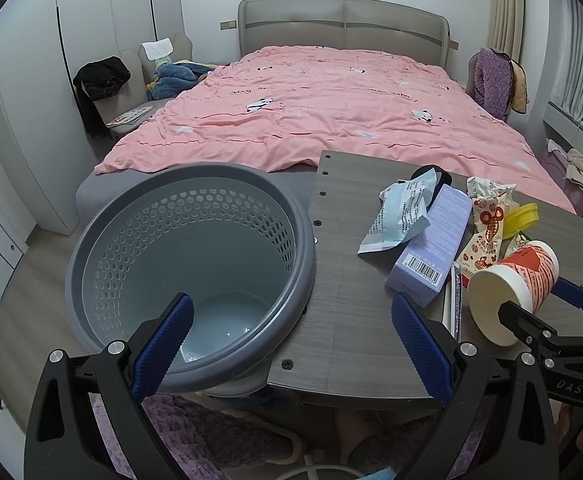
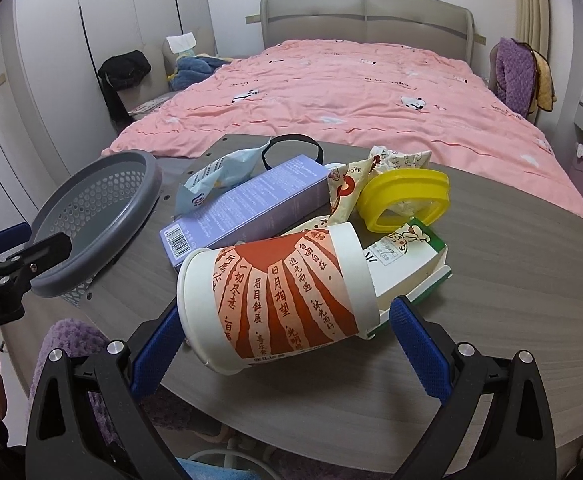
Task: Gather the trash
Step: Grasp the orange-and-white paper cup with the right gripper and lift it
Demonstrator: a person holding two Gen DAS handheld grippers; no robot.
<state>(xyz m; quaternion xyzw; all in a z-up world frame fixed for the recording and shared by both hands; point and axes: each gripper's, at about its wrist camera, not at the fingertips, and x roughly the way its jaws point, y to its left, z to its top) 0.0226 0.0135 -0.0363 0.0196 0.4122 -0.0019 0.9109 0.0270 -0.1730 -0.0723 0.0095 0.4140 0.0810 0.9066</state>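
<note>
You are at a grey wood-grain table set at the foot of a bed with a pink quilt. On the table the trash lies in a heap. In the right wrist view your right gripper has its blue pads spread wide on either side of a paper cup that lies on its side — whether the pads touch it cannot be told. Just behind the cup, at 1 o'clock, lies a green-and-white carton; at 11 o'clock, a lilac box; beyond them, a yellow lid and crumpled wrappers. In the left wrist view your left gripper is spread open and holds nothing — its left pad hangs over the grey perforated bin, which stands against the table's left edge.
</note>
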